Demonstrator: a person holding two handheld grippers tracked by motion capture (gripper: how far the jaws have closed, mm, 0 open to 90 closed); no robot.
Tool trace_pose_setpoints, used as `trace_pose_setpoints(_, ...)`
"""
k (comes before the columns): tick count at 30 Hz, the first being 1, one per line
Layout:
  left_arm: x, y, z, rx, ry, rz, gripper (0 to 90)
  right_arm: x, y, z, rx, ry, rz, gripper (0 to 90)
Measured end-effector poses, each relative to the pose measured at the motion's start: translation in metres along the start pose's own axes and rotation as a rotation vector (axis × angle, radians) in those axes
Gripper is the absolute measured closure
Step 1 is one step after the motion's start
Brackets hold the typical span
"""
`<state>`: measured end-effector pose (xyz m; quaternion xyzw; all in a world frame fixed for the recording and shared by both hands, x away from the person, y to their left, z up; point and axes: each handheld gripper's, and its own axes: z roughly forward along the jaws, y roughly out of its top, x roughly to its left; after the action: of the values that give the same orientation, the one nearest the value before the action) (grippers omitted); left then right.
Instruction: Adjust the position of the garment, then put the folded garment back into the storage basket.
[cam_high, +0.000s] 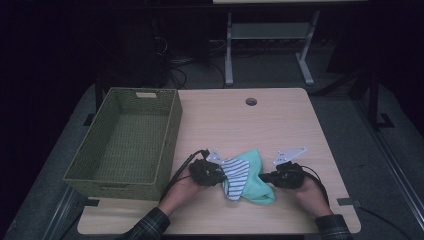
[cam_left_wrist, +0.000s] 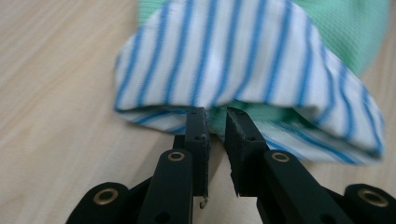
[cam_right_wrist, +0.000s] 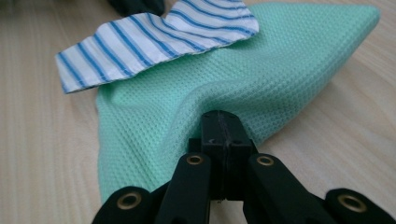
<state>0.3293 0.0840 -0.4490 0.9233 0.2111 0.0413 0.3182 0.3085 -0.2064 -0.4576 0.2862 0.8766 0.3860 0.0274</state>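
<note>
High view: mint waffle-knit cloth (cam_high: 252, 180) w/ blue-striped white lining, crumpled on counter (cam_high: 280, 125) btwn both grippers. Left gripper view: left gripper (cam_left_wrist: 217, 116) slightly spread, tips at striped hem. Right gripper view: right gripper (cam_right_wrist: 225, 122) pinching mint fold

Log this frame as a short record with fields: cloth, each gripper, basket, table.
cloth: green waffle cloth with a blue-striped white layer on it, crumpled on the table
left gripper: jaws slightly apart at the striped edge, grip unclear
right gripper: shut on the green waffle cloth
basket: green woven, left of the cloth, nothing inside
table: light wood, round hole near the far edge
</note>
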Motion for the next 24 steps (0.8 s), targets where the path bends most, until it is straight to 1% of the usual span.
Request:
trace_pose_setpoints(1, 0.001, 0.000, -0.001, 0.002, 0.001, -0.001, 78.5, 0.001, -0.001, -0.002, -0.010, -0.006, 0.001, 89.6)
trace_pose_setpoints(2, 0.001, 0.001, -0.002, -0.007, 0.003, -0.007, 78.5, 0.001, -0.002, -0.005, -0.015, -0.017, 0.000, 89.5)
trace_pose_setpoints(3, 0.001, 0.002, -0.004, -0.007, 0.002, -0.003, 78.5, 0.001, -0.004, -0.008, -0.025, -0.024, 0.007, 88.7)
trace_pose_setpoints(4, 0.001, 0.003, -0.006, -0.020, 0.002, -0.007, 78.4, 0.000, -0.006, -0.012, -0.035, -0.034, 0.009, 88.0)
trace_pose_setpoints(5, 0.001, 0.004, -0.009, -0.019, -0.001, 0.003, 77.6, -0.001, -0.008, -0.015, -0.045, -0.044, 0.017, 86.2)
trace_pose_setpoints(7, 0.001, 0.006, -0.012, -0.022, -0.010, 0.011, 74.8, -0.003, -0.013, -0.022, -0.061, -0.067, 0.033, 81.9)
trace_pose_setpoints(10, 0.001, 0.008, -0.015, -0.025, -0.021, 0.022, 68.6, -0.007, -0.024, -0.028, -0.071, -0.103, 0.059, 71.0)
trace_pose_setpoints(11, 0.001, 0.010, -0.016, -0.022, -0.025, 0.038, 67.0, -0.009, -0.027, -0.030, -0.074, -0.119, 0.061, 67.0)
trace_pose_setpoints(12, 0.001, 0.011, -0.017, -0.030, -0.030, 0.034, 65.0, -0.009, -0.031, -0.032, -0.074, -0.141, 0.062, 62.2)
trace_pose_setpoints(13, 0.001, 0.014, -0.018, -0.023, -0.040, 0.048, 62.8, -0.010, -0.034, -0.033, -0.076, -0.168, 0.062, 58.4)
trace_pose_setpoints(14, 0.001, 0.016, -0.020, -0.026, -0.046, 0.055, 60.6, -0.011, -0.037, -0.035, -0.079, -0.179, 0.066, 54.9)
trace_pose_setpoints(16, 0.001, 0.021, -0.021, -0.030, -0.059, 0.069, 56.5, -0.015, -0.043, -0.038, -0.090, -0.198, 0.077, 45.5)
trace_pose_setpoints(17, 0.002, 0.024, -0.022, -0.022, -0.066, 0.085, 53.9, -0.017, -0.045, -0.039, -0.091, -0.203, 0.082, 42.5)
trace_pose_setpoints(18, 0.000, 0.026, -0.021, -0.031, -0.071, 0.078, 51.0, -0.018, -0.047, -0.039, -0.099, -0.202, 0.090, 39.3)
trace_pose_setpoints(19, 0.000, 0.029, -0.020, -0.024, -0.076, 0.102, 47.7, -0.020, -0.048, -0.039, -0.099, -0.208, 0.093, 34.7)
trace_pose_setpoints(20, -0.002, 0.032, -0.018, -0.020, -0.083, 0.115, 44.9, -0.022, -0.049, -0.039, -0.096, -0.216, 0.098, 30.5)
trace_pose_setpoints(23, -0.005, 0.038, -0.011, -0.004, -0.100, 0.137, 37.5, -0.025, -0.050, -0.035, -0.080, -0.242, 0.116, 20.7)
trace_pose_setpoints(24, -0.006, 0.040, -0.009, 0.000, -0.109, 0.139, 36.8, -0.027, -0.050, -0.033, -0.067, -0.250, 0.111, 18.4)
